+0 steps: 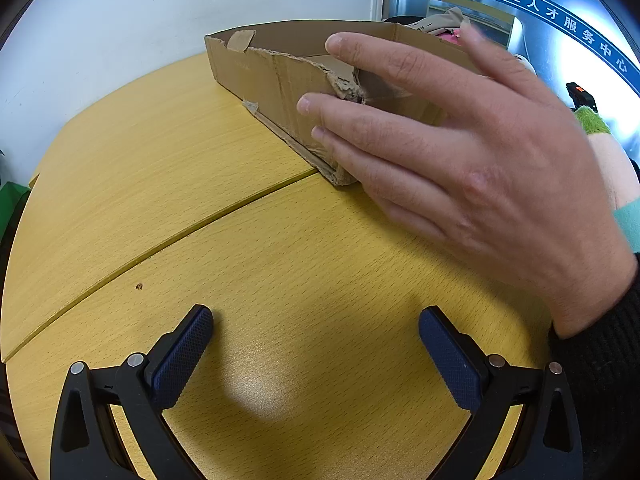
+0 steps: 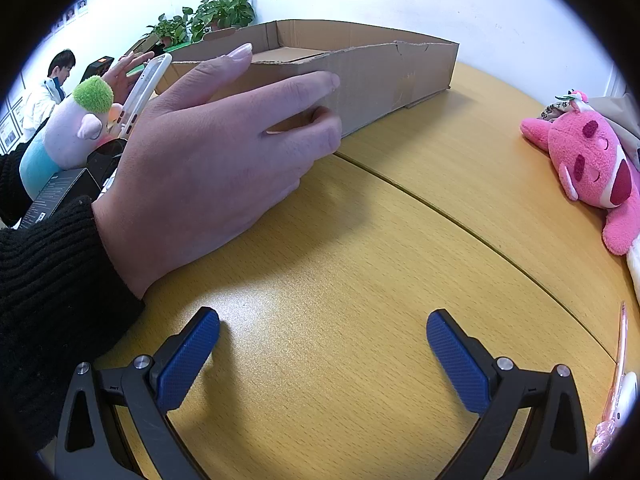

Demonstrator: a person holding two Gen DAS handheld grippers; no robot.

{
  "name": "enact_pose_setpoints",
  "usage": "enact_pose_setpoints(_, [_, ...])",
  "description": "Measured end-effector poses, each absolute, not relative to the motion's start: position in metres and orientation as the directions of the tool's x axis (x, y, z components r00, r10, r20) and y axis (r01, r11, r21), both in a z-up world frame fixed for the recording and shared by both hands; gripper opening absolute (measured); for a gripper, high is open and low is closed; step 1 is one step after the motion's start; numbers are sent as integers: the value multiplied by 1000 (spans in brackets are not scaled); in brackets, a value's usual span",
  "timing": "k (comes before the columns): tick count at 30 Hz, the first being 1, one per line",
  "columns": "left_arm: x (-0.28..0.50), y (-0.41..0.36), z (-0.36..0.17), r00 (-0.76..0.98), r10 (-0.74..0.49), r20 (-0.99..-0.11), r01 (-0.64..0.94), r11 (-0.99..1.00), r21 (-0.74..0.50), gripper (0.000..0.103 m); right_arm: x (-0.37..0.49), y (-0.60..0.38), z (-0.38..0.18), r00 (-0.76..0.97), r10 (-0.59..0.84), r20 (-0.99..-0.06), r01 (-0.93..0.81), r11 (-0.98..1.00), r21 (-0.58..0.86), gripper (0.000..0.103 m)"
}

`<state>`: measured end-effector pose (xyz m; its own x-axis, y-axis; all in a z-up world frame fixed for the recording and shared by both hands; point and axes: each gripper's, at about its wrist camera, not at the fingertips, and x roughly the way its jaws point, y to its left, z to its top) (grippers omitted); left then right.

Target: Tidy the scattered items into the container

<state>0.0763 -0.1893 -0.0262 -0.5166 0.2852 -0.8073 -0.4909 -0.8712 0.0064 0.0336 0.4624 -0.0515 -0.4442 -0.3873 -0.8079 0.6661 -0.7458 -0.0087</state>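
Note:
A shallow cardboard box (image 1: pixel 272 76) (image 2: pixel 380 76) with torn edges lies on the yellow wooden table (image 1: pixel 200 208) (image 2: pixel 360 240). A bare hand (image 1: pixel 472 168) (image 2: pixel 208 148) in a black sleeve reaches across and touches the box's near corner. My left gripper (image 1: pixel 316 340) is open just above the table, nothing between its blue pads. My right gripper (image 2: pixel 323 344) is open too, over bare table. A pink plush toy (image 2: pixel 592 168) lies at the right edge. A plush with green hair (image 2: pixel 72 132) (image 1: pixel 600 148) sits left of the box in the right wrist view.
A pink pen (image 2: pixel 616 376) lies at the table's right rim. A black box (image 2: pixel 60 196) and a white phone (image 2: pixel 144 92) in another hand are behind the reaching hand. A seated person (image 2: pixel 48 92) and potted plants (image 2: pixel 208 16) are by the wall.

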Motion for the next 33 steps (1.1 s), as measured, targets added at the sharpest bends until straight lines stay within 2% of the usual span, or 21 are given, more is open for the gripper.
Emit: enact_pose_setpoints(33, [81, -184, -27, -519, 278, -808, -484, -875, 10, 103, 35, 462, -52, -445, -387, -808, 665, -746, -9, 103])
